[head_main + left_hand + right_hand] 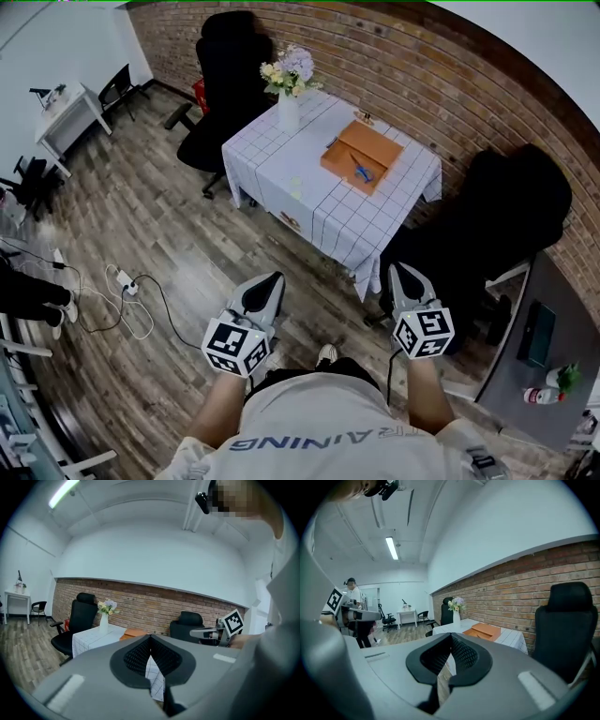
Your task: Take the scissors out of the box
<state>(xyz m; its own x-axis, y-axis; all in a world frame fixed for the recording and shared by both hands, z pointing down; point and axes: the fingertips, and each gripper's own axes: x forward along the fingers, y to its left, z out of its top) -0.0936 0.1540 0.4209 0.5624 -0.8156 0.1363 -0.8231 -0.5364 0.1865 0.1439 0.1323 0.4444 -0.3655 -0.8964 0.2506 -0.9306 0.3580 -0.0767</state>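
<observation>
An open orange box (367,150) lies on the white checked tablecloth (281,169), some way ahead of me. Blue-handled scissors (362,171) lie inside it. Both grippers hang over the wood floor, short of the table's near corner. My left gripper (272,281) has its jaws together with nothing in them, and so does my right gripper (401,272). In the left gripper view the box (136,633) shows just above the shut tips (150,637). In the right gripper view the box (483,630) sits to the right of the shut tips (452,635).
A white vase of flowers (289,80) stands on the table's far left corner. Black office chairs (225,84) (511,211) flank the table. A power strip and cables (127,281) lie on the floor at left. A grey desk (534,361) stands at right. A person (352,592) stands far off.
</observation>
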